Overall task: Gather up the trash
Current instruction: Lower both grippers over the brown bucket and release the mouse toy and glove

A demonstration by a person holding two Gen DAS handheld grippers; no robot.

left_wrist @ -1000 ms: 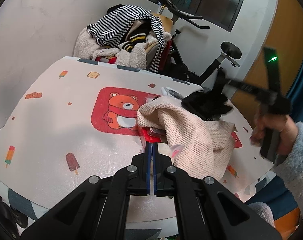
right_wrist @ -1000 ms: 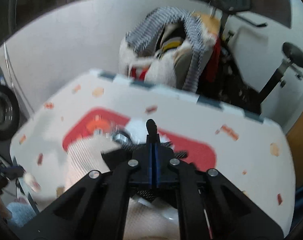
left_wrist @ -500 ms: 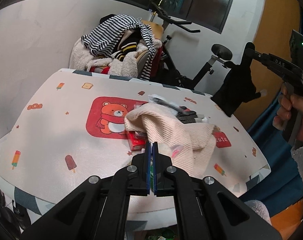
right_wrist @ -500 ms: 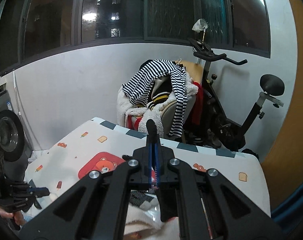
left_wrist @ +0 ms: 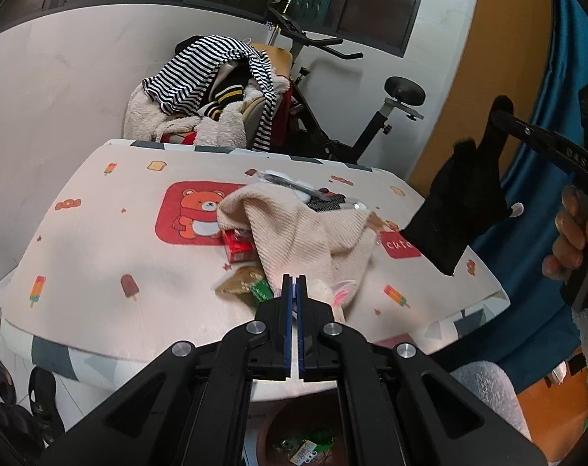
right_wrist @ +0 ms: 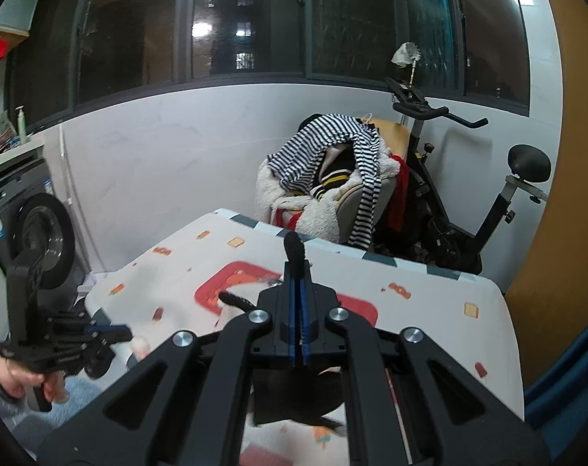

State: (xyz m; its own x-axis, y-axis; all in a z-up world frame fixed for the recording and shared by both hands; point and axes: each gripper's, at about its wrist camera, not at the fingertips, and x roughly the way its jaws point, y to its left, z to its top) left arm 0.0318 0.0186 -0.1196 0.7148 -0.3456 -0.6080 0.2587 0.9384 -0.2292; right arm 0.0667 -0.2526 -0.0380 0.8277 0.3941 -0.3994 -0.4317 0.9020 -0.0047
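Note:
My right gripper [right_wrist: 296,283] is shut on a black cloth [right_wrist: 294,246]; the cloth's tip pokes out above the fingers and the rest hangs below them. In the left wrist view that black cloth [left_wrist: 461,209] dangles in the air past the table's right side, under the right gripper [left_wrist: 501,108]. My left gripper [left_wrist: 293,285] is shut with nothing in it, just short of a beige towel [left_wrist: 294,229]. A red box [left_wrist: 237,246] and green and brown wrappers [left_wrist: 243,285] lie at the towel's near edge. In the right wrist view the left gripper [right_wrist: 115,332] shows at the far left.
The table [left_wrist: 100,252] has a cartoon-print cover. Below its near edge stands a bin [left_wrist: 270,427] with scraps inside. More small items [left_wrist: 294,188] lie behind the towel. A chair piled with clothes [left_wrist: 212,93], an exercise bike [left_wrist: 371,124] and a washing machine [right_wrist: 33,229] stand around.
The right gripper has lifted the black cloth off the table, up and to the right. The left gripper has drawn back from the towel, uncovering the wrappers.

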